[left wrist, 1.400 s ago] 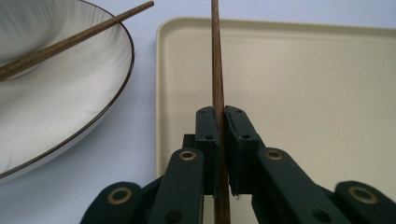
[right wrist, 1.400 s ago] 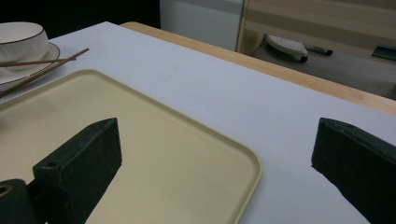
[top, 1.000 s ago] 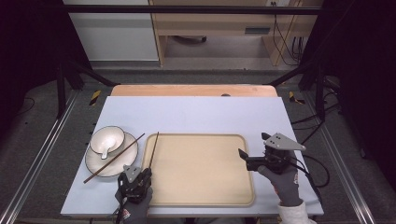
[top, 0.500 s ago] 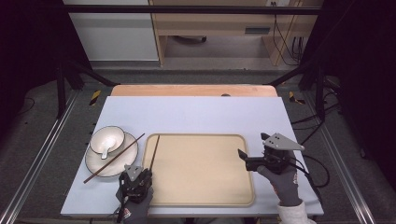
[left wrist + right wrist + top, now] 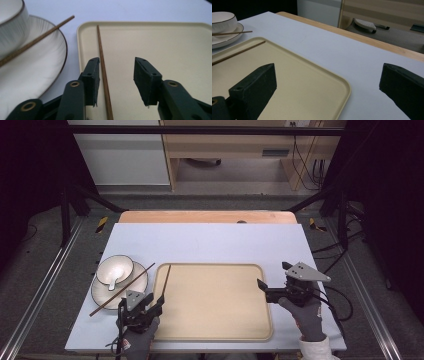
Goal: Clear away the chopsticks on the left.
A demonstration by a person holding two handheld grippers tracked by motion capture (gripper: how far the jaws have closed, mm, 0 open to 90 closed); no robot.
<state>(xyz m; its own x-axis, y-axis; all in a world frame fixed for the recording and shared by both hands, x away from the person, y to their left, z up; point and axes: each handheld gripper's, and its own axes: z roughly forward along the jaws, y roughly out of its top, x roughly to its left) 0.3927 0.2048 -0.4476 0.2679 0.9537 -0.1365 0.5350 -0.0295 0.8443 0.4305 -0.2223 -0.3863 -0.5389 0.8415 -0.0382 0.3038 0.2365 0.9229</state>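
A beige tray (image 5: 215,320) lies in the middle of the table. One brown chopstick (image 5: 165,280) rests along the tray's left side. My left gripper (image 5: 155,298) is at its near end, open, and the chopstick (image 5: 102,67) runs between the jaws close to the left pad (image 5: 93,75), unclamped. A second chopstick (image 5: 122,288) leans across a white plate (image 5: 102,295) that carries a white bowl (image 5: 115,270). My right gripper (image 5: 272,276) is wide open at the tray's right edge, and its jaws straddle the tray rim (image 5: 342,85) with nothing between them.
The plate (image 5: 37,70) and bowl (image 5: 10,22) sit just left of the tray, near my left gripper. A wooden strip (image 5: 205,216) borders the far edge of the white tabletop (image 5: 210,242). Black frame legs and cables stand on the floor beyond it.
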